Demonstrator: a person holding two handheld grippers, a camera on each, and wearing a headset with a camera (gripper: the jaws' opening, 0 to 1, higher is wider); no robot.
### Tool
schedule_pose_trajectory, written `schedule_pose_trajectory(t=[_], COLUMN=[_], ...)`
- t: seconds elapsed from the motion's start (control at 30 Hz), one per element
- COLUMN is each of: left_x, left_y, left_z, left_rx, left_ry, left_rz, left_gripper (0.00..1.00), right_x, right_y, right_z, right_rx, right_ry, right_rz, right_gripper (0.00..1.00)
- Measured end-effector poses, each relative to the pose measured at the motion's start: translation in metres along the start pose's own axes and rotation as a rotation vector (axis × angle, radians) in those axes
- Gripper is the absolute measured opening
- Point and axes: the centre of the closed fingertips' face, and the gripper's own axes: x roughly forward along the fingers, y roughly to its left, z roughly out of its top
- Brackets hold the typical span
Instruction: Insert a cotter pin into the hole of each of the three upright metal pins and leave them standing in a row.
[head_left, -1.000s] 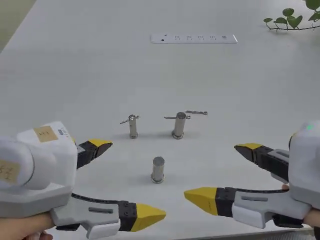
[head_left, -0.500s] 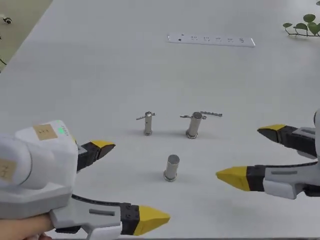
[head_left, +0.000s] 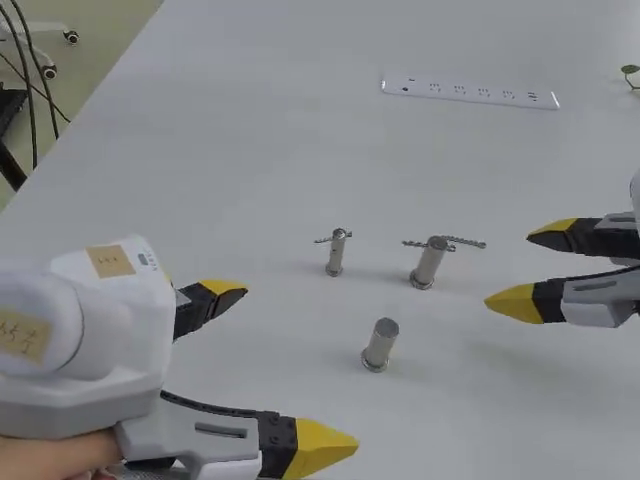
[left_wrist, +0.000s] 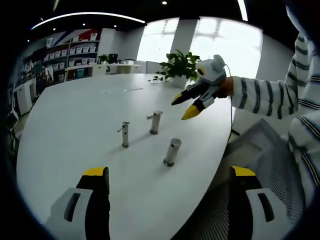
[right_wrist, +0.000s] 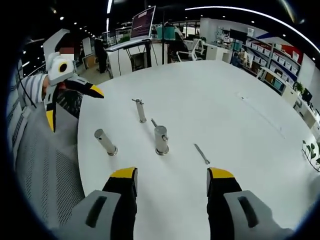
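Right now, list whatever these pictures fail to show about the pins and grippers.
Front metal pin: hole too small to see, head view.
Loose cotter pin: ends too small and blurred, right gripper view.
Right gripper: body cut off by head view's right edge.

1. Head view: bright, even, diffuse light from overhead. The table reads pale grey, with no glare and no clipped highlights.
2. Shadows at the metal pins are faint and soft-edged, hugging the bases.
3. The left gripper body at 8 o'clock is slightly soft, being close to the lens; the pins are sharp.
4. Left gripper view: windows at 12–1 o'clock are blown out white. A ceiling light strip arcs at 11 o'clock. The room behind is dimmer.
5. Right gripper view: light strip at 1 o'clock, short light bar at 11 o'clock. Mild sheen on the tabletop.
6. Both gripper views: strong fisheye bowing toward the edges, so the table edge curves. Own jaws at 6 o'clock are soft.
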Motion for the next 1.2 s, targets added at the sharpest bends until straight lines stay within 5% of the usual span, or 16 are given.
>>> schedule_pose_trajectory(t=[0.3,0.67,1.2], left_x=[-0.005,-0.008,-0.004], left_y=[0.005,0.008,0.005], left_z=[0.005,0.006,0.009], left_rx=[-0.023,-0.054,-0.058], left_ry=[-0.033,-0.048,-0.05], left_rz=[0.032,0.05,0.044], left_gripper=[0.99,0.99,0.99], right_x=[0.034,0.054,0.065], right_y=[-0.027,-0.056,-0.056], right_z=[-0.007,-0.01,-0.01], right_rx=[-0.093,-0.144,-0.24], right_ry=[0.114,0.195,0.277], right_rz=[0.015,-0.009,0.072], right_gripper=[0.38,0.18,0.04])
